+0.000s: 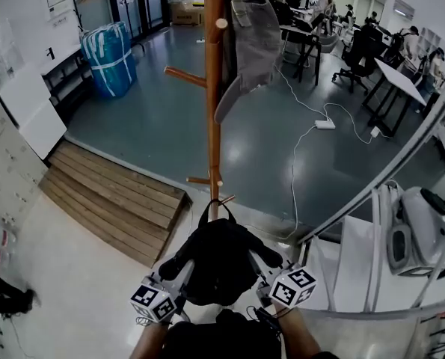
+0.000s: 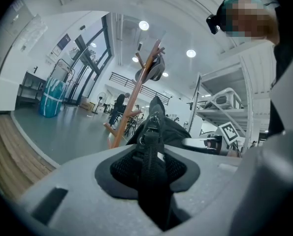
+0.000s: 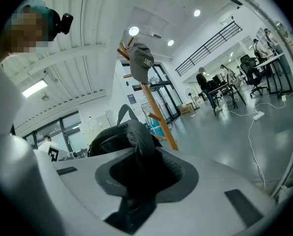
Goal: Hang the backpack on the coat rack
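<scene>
Currently, black backpack (image 1: 218,259) hangs between both grippers, just before the wooden coat rack (image 1: 213,88), low by its pole. Left gripper (image 1: 179,270) jaws clenched on webbing strap (image 2: 149,151); right gripper (image 1: 265,268) jaws likewise clenched on backpack strap. Grey cap (image 1: 253,43) on upper peg.

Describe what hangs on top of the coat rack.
A grey cap hangs near the top of the coat rack. The cap covers the peg that holds it.
</scene>
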`<state>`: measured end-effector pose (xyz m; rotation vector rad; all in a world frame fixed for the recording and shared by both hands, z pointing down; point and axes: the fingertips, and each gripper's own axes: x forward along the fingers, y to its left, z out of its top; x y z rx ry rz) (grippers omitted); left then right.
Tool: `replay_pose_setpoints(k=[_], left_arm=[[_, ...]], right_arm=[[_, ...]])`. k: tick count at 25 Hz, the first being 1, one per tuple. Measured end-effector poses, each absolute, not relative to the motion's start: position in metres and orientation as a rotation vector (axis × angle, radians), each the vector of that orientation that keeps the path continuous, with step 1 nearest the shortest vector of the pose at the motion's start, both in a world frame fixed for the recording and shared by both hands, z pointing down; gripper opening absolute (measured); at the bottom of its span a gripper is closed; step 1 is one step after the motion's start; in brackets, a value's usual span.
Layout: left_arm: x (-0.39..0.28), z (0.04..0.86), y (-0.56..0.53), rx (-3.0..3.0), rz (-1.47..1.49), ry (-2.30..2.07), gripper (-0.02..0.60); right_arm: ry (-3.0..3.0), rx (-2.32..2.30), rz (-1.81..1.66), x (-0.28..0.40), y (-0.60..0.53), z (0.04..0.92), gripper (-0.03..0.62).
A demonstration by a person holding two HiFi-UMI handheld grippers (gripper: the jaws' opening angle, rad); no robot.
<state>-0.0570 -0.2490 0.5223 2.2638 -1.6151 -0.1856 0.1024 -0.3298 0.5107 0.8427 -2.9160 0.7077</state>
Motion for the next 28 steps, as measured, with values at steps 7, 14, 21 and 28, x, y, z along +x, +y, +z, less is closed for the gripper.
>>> replay_pose_setpoints(k=[7, 14, 21, 28], left_arm=[[-0.057, 0.526, -0.275, 2.248, -0.198, -1.645, 0.117], [-0.062, 0.527, -0.294, 2.225, -0.203, -1.663, 0.117], [-0.059, 0.539, -0.316, 2.203, -0.200, -1.669, 0.117], [-0.063, 0.550, -0.325, 2.169, -0.196, -1.670, 0.117]], right_arm=[[-2.925, 0.809, 0.702, 0.100, -0.359, 0.514, 0.089], [-2.926, 0.789, 0.715, 0.094, -0.382, 0.516, 0.089], [-2.917, 0.768, 0.727, 0.095, -0.406, 0.528, 0.089], [-2.903, 0.748, 0.752, 0.089, -0.418, 0.539, 0.089]])
